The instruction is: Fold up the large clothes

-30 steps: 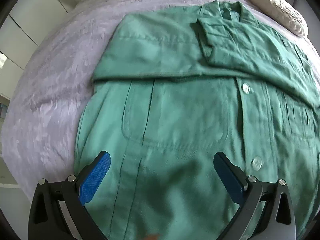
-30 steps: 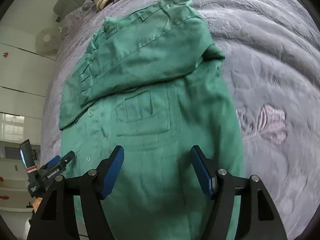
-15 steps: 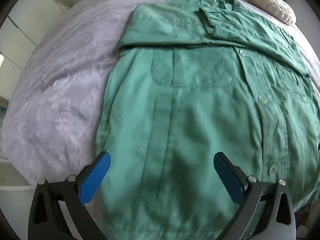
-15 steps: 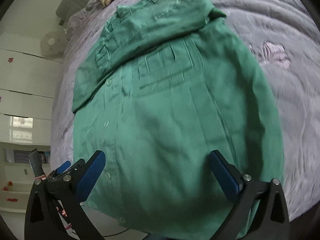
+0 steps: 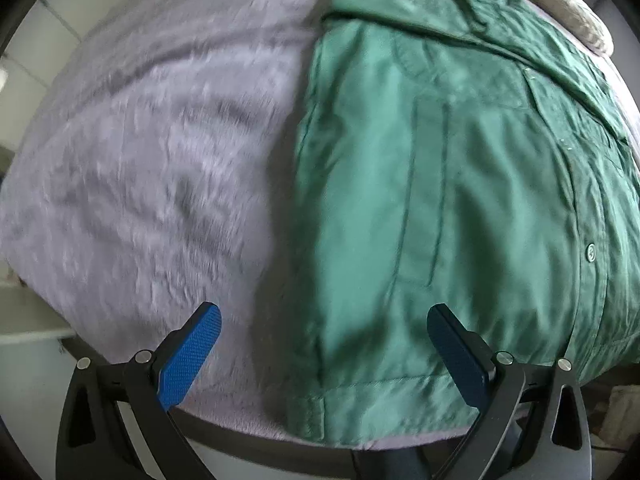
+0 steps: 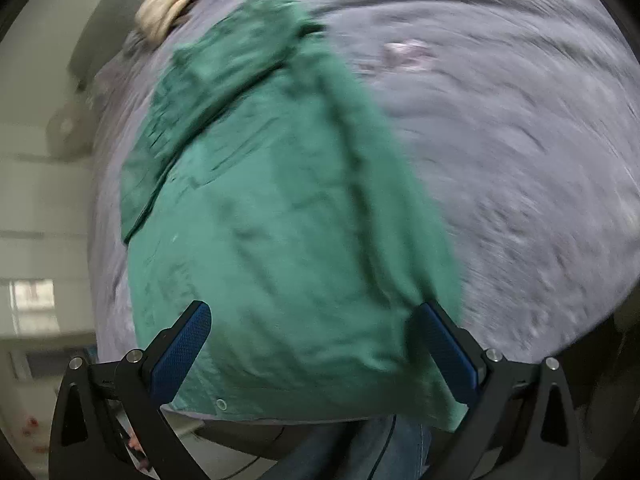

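The green shirt [image 5: 460, 184] lies flat and buttoned on the lilac bedspread [image 5: 152, 152], sleeves folded across its chest, hem at the near bed edge. The right view is heavily blurred, so pockets and buttons barely read there, and the collar end is cut off in the left view. Left gripper [image 5: 324, 356] points straight down over the shirt's hem corner, right gripper [image 6: 316, 350] tilts down over the opposite corner, both spread wide and empty

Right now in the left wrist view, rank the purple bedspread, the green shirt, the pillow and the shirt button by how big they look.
1. and 2. Purple bedspread and green shirt: similar picture area, too close to rank.
3. Pillow, partly cut off.
4. Shirt button.
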Demonstrator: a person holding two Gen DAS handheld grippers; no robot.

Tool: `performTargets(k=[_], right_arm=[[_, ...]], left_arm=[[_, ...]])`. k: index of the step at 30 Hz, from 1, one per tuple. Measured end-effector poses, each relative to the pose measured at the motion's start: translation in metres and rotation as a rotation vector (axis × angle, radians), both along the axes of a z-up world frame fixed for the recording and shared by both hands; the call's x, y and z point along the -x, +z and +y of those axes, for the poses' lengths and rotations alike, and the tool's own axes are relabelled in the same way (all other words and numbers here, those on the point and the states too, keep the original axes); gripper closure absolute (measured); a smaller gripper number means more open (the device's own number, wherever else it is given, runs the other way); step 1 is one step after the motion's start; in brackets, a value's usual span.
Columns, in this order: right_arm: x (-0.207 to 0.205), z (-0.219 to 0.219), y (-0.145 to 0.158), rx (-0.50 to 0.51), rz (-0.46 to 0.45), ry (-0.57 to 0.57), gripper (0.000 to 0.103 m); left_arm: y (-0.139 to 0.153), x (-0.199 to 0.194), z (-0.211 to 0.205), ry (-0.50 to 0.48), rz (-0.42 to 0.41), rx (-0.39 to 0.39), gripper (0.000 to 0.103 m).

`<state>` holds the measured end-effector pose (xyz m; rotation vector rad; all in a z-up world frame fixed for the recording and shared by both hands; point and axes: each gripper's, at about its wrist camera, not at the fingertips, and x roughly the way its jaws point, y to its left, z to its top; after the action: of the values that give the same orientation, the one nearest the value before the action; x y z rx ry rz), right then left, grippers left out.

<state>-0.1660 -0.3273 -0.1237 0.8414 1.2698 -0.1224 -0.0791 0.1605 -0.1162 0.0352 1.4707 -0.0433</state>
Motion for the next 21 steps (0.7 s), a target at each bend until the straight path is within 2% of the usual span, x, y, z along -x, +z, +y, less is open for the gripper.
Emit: performTargets(k=[4,7,13,17,21], right_arm=[[0.02,-0.021,-0.007,0.009,0.021,-0.098,0.0],[0.029,-0.027,-0.013,0.017,0.023,-0.106,0.0],[0.039,-0.026,-0.042,-0.161,0.021,-0.094,0.0],[0.04,-0.021,-0.047,-0.206,0.019,-0.089,0.0],[0.037,-0.013,-0.039,-0.339,-0.062,-0.095,0.0]], left_arm=[[-0.012,0.0,0.01,0.042,0.043,0.094,0.0],[-0.026,0.0,0.007,0.007,0.08,0.16,0.0],[-0.04,-0.002,-0.005,-0.081,0.103,0.19,0.0],[-0.039,-0.003,-0.013,-0.1,0.119,0.247,0.0],[-0.034,0.0,-0.02,-0.119,0.111,0.263,0.0]])
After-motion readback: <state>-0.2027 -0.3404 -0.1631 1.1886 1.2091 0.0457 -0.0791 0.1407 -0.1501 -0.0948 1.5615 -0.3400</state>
